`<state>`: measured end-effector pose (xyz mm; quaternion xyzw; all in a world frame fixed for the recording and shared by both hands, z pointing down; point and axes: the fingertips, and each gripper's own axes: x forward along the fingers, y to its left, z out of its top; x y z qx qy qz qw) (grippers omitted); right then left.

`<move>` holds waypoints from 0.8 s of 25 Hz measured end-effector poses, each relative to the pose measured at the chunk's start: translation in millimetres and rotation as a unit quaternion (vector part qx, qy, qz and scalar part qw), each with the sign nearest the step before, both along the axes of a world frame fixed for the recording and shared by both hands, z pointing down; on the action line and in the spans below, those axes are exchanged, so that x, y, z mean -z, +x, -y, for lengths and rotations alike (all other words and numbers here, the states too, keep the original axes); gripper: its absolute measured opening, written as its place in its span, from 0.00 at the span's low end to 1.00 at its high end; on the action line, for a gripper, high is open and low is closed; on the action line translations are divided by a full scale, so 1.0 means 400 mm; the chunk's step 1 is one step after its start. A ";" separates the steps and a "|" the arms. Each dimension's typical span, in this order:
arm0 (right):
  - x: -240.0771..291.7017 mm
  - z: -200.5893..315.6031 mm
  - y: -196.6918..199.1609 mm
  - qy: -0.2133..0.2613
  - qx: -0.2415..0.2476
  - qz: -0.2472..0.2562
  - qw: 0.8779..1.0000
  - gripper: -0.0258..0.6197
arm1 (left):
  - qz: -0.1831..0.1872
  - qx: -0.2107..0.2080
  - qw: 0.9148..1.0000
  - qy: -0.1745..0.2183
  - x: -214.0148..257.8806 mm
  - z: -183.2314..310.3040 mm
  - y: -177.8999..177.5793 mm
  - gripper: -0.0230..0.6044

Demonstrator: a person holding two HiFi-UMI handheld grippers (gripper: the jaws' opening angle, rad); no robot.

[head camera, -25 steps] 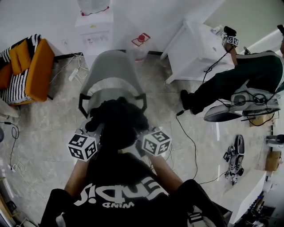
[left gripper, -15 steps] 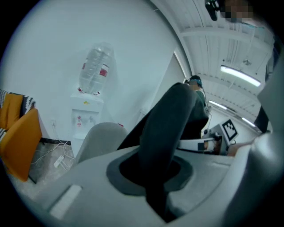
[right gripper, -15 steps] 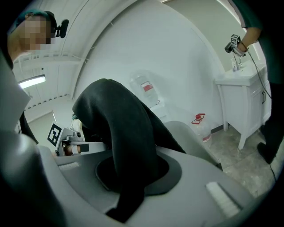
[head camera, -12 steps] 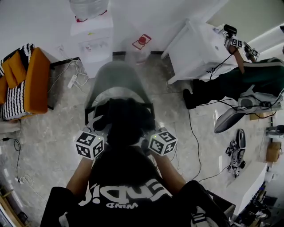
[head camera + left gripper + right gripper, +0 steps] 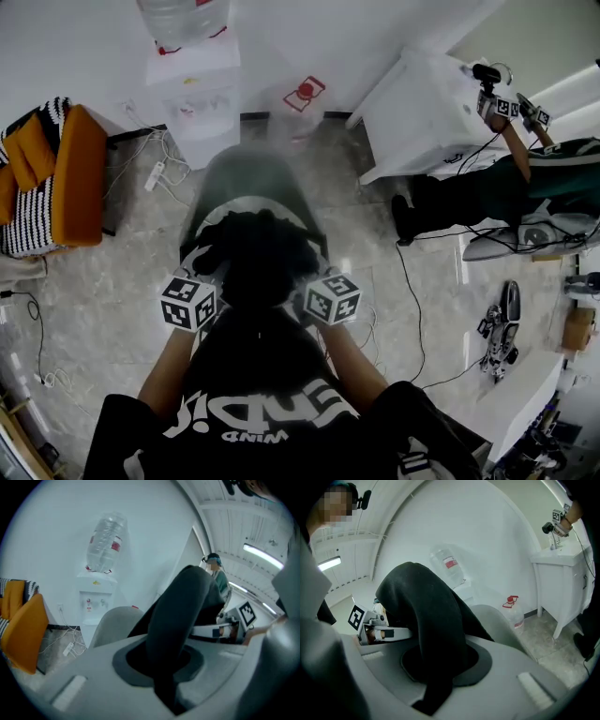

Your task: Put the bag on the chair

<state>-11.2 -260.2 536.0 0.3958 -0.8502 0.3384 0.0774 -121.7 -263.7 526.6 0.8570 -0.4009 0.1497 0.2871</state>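
**Black bag held over the grey chair by both grippers**

In the head view the bag (image 5: 255, 258) hangs at 12 o'clock from the person wearing the camera, between the two marker cubes and right over the seat of the chair (image 5: 246, 178). The dark fabric covers the front of the seat, and no view shows whether it rests on the seat or hangs just above it. The chair's rounded grey back rises beyond the bag, also at 12 o'clock.

The left gripper (image 5: 208, 277) sits at the bag's 8 o'clock side. In its own view the fingers (image 5: 93, 672) pinch a thick dark fold of the bag that runs up and away from them. The right gripper (image 5: 302, 286) is at the bag's 4 o'clock side, and its fingers likewise clamp a dark fold, with the bag draped above them.

On the floor (image 5: 103, 281) around the chair:
- a water dispenser (image 5: 192, 80) at 11 o'clock, against the wall, with a bottle (image 5: 178, 14) on top
- a clear jug (image 5: 305, 94) with a red cap at 1 o'clock
- an orange armchair (image 5: 75, 164) at 9 o'clock
- a white cabinet (image 5: 422, 103) at 2 o'clock
- a second person (image 5: 506, 183) in dark trousers just past the cabinet
- cables (image 5: 408, 300) trailing at 3 o'clock
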 end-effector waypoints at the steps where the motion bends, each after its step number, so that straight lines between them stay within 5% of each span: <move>1: -0.011 0.013 -0.003 -0.002 0.004 -0.001 1.000 0.09 | 0.002 0.004 1.000 -0.004 -0.011 0.011 -0.003 0.11; 20: -0.240 0.235 0.018 -0.057 0.030 -0.019 0.998 0.09 | 0.031 0.030 0.996 -0.078 -0.247 0.222 0.018 0.11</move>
